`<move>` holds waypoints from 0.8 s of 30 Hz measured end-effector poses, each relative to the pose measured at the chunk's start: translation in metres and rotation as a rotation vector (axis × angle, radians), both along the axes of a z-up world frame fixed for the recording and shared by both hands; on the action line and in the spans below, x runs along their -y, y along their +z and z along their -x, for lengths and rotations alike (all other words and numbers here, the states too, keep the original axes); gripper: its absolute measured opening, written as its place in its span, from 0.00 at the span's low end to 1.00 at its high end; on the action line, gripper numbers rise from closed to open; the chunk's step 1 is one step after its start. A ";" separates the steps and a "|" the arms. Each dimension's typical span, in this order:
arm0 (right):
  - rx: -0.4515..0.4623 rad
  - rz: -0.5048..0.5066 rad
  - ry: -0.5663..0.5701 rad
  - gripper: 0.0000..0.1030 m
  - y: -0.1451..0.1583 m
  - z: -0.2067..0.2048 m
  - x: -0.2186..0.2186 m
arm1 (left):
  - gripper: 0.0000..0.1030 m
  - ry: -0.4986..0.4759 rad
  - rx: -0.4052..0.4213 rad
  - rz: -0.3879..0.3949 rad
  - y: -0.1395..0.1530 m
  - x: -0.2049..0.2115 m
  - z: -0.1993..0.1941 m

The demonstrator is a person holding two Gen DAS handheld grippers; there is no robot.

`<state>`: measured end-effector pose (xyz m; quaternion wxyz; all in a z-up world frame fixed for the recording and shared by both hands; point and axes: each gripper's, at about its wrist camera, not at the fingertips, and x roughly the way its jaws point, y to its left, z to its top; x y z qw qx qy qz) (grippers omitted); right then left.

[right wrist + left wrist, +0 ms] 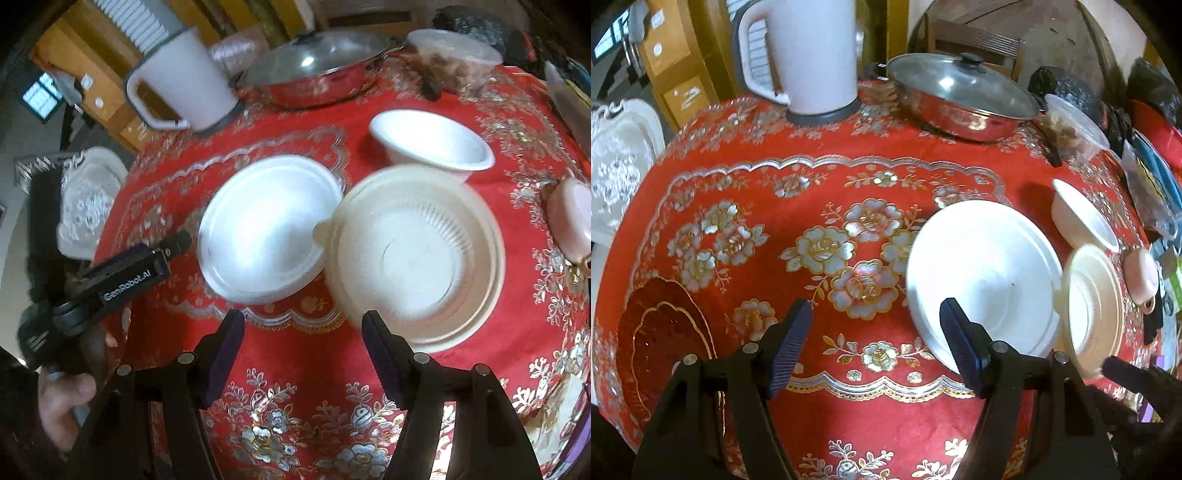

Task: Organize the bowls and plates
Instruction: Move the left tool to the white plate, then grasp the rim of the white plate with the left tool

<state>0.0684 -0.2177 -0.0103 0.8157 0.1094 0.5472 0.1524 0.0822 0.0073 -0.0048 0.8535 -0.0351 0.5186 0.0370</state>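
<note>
Nothing stacked yet: white plate (266,229) at table centre, cream ribbed bowl (417,254) touching it at 3 o'clock, white bowl (432,144) apart at 1 o'clock. Left gripper (875,325) and right gripper (303,332) both wide, empty. All sorting left.

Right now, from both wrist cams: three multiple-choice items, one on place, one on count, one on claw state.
1. What is the lidded steel pan next to?
A. white kettle
B. a sink
C. a toaster

2. White or cream dishes at mid-table?
A. one
B. three
C. six

3. The right claw is:
A. shut on a spoon
B. open
C. out of view

Answers: 1 A, pan and kettle share the table's far edge. 2 B, white plate, cream ribbed dish, white bowl. 3 B, its jaws stand apart, holding nothing.
</note>
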 end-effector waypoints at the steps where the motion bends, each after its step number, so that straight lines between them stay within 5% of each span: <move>1: 0.010 -0.002 -0.012 0.66 0.003 0.000 0.005 | 0.69 0.004 -0.007 0.012 -0.002 -0.001 -0.002; 10: 0.029 -0.130 -0.021 0.67 0.017 -0.061 0.032 | 0.69 0.014 -0.084 0.069 -0.022 -0.005 -0.015; 20: -0.040 -0.035 0.197 0.65 -0.008 -0.143 -0.018 | 0.69 -0.021 -0.145 0.069 -0.037 0.016 -0.032; 23: -0.069 0.033 0.265 0.55 -0.025 -0.154 -0.032 | 0.69 -0.027 -0.171 0.070 -0.045 0.021 -0.037; 24: -0.084 0.039 0.271 0.43 -0.031 -0.156 -0.033 | 0.69 -0.028 -0.177 0.068 -0.048 0.022 -0.038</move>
